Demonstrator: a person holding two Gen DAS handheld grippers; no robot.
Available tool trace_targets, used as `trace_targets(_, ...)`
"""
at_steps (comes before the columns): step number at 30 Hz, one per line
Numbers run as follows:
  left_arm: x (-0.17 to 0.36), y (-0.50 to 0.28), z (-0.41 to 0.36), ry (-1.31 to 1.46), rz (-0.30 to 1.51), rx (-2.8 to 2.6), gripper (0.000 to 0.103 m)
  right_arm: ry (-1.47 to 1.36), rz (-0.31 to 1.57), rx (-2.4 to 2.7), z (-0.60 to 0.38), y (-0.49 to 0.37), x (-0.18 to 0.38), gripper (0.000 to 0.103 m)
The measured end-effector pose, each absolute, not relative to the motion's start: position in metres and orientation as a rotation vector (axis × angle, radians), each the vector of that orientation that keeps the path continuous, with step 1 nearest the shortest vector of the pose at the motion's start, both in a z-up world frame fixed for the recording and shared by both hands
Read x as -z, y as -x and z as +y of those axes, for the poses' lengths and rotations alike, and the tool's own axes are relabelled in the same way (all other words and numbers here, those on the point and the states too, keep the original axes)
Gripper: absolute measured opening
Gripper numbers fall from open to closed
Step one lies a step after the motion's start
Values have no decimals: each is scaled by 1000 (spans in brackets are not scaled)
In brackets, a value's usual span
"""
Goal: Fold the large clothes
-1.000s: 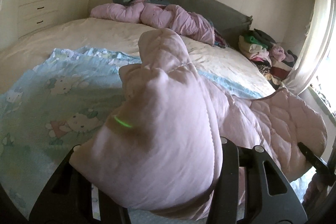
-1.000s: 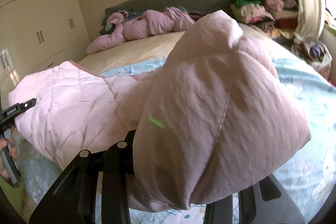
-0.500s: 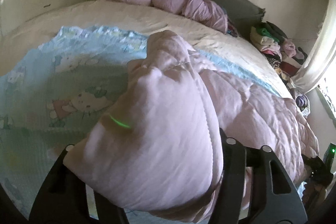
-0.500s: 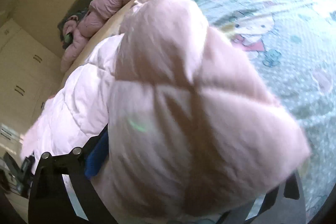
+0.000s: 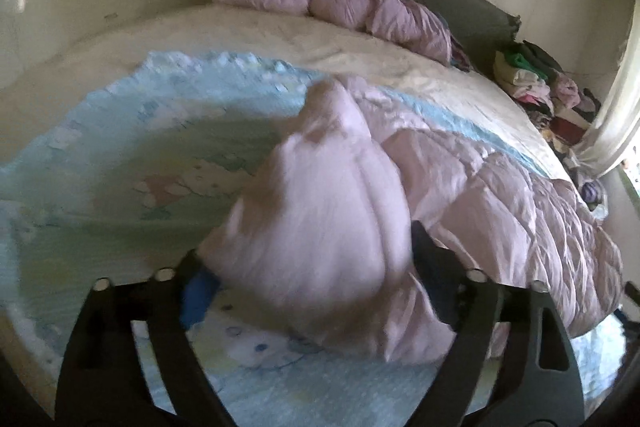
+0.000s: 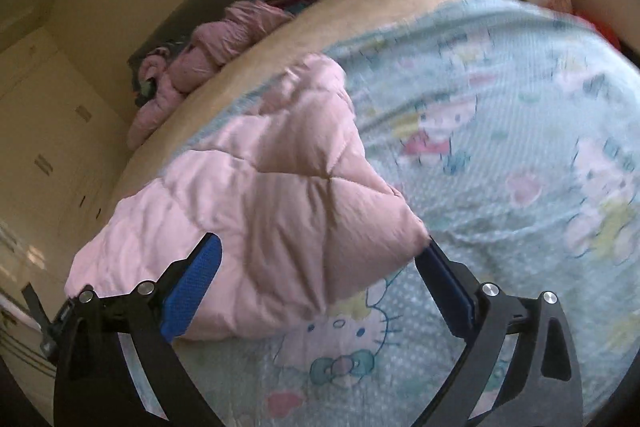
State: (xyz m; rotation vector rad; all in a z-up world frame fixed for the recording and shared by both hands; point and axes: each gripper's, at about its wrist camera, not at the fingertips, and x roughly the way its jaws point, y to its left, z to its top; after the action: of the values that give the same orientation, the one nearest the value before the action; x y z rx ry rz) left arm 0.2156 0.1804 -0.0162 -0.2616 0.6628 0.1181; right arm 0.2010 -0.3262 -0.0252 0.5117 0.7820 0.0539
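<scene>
Pink quilted coat (image 6: 256, 203) lies on the bed, on a pale blue cartoon-cat blanket (image 6: 500, 187). Right gripper (image 6: 320, 283) stands wide, its blue pads clear of the puffed corner between them; its jaws have just been opening. Left gripper (image 5: 316, 291) has likewise just been opening around the other bunched corner, blurred, so contact there is unclear. Judging from this, one fold is laid down and released; further folds and smoothing remain. No readable writing or brand shows.
</scene>
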Motion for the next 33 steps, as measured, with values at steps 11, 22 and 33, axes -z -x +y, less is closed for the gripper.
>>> trace_targets(11, -50, -125, 156, 189, 493, -100, 93, -120, 537, -176, -253, -121, -63, 99)
trace_targets(22, -49, -74, 116, 154, 497, -31, 93, -49, 489, -209, -216, -68, -72, 99)
trace_targets(33, -32, -35, 80, 160, 509, 57, 94, -53, 523, -211, -206, -35, -51, 99)
